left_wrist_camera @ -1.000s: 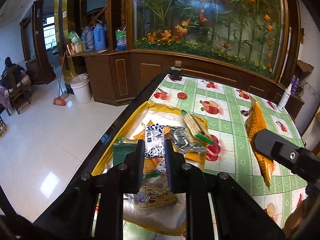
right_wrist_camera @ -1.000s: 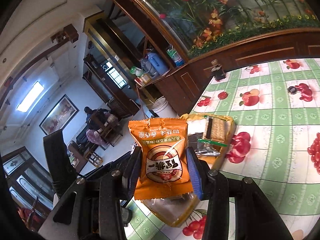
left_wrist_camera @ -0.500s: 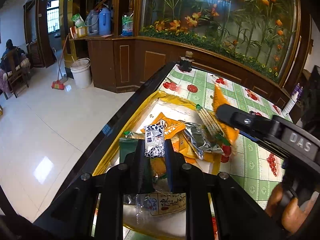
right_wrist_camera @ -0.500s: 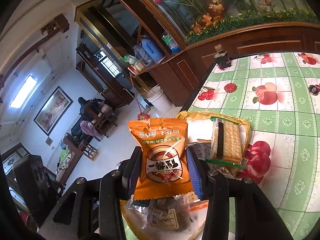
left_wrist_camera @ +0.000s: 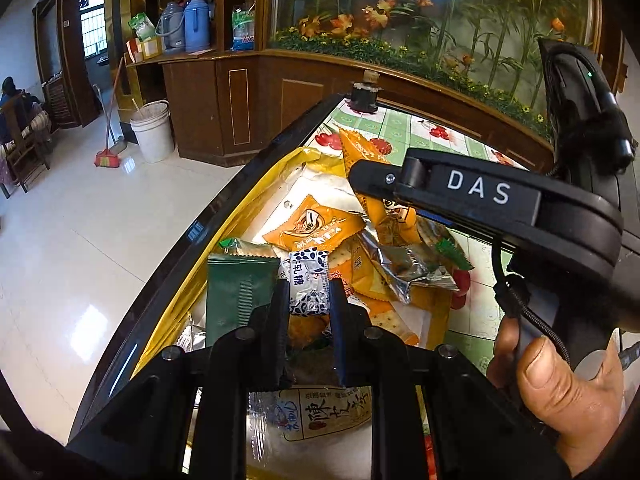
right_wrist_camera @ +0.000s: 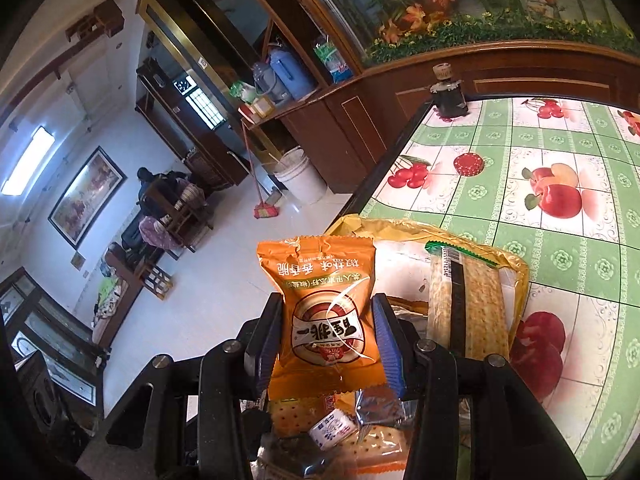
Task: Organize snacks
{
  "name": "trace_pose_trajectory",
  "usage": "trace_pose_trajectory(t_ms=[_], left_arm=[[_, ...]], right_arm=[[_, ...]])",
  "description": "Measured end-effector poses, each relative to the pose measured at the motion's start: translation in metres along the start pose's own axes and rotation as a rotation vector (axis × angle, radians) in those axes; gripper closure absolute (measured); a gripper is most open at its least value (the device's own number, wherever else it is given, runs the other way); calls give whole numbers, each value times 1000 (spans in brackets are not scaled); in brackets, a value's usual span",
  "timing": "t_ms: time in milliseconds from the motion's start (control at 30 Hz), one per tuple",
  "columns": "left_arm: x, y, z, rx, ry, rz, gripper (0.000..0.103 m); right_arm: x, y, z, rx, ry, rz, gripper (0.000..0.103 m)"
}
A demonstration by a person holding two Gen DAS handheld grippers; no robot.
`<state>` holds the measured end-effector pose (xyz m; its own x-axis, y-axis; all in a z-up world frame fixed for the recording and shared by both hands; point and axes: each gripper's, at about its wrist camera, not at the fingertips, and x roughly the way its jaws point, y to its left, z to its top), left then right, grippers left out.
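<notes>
Left gripper (left_wrist_camera: 309, 300): jaws closed on a small white candy wrapper with dark blue spots and Chinese print (left_wrist_camera: 308, 282), held upright between the blue-padded fingers (left_wrist_camera: 338, 312) above the snack pile

Right gripper (right_wrist_camera: 326, 338): jaws clamped on an orange foil snack packet with a round brown-and-white logo (right_wrist_camera: 322, 312), print upside down in the right wrist view. Same packet shows in the left wrist view, sticking out past the black DAS-marked body of the right gripper, over the far part of the pile

Pile sits on a yellow plastic bag with a white inner face (left_wrist_camera: 320, 160), spread at the table edge on a green-checked tablecloth with fruit prints (right_wrist_camera: 560, 152). In the pile:
- dark green flat packet (left_wrist_camera: 236, 290), just left of the left gripper's fingers
- second orange foil packet with the same logo (left_wrist_camera: 314, 228), lying flat, beyond the held candy
- crumpled silver foil wrapper (left_wrist_camera: 396, 264), right of that
- long clear sleeve of square crackers with green ends (right_wrist_camera: 464, 308), just right of the right gripper's fingers
- clear bag with a cream label in Chinese characters (left_wrist_camera: 336, 412), under the left gripper's body

Person's right hand (left_wrist_camera: 568, 392) wraps the right gripper's handle, thumb visible

Small dark bottle with a cork top (right_wrist_camera: 448, 94) stands at the table's far corner, well apart from the pile
</notes>
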<state>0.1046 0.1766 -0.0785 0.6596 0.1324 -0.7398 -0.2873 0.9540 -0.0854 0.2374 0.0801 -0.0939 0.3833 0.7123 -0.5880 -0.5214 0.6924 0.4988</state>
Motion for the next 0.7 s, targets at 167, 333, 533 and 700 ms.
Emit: trace_pose_trajectory(t_ms=[167,333,533,700], left_arm=[[5,3,0,-4,13,8,87],[8,4,0,-7,36,-12,87],[-2,2,-6,1,-5,40,43],[-16,3,-10,-6,-37,46,43]], right_arm=[[14,-2,-2,-9,22,-13,58],[17,0,-3,-29,20,-36,54],[8,2,-4,-31,7,-40,37],[-9,5,-6,-43,-9,-29,36]])
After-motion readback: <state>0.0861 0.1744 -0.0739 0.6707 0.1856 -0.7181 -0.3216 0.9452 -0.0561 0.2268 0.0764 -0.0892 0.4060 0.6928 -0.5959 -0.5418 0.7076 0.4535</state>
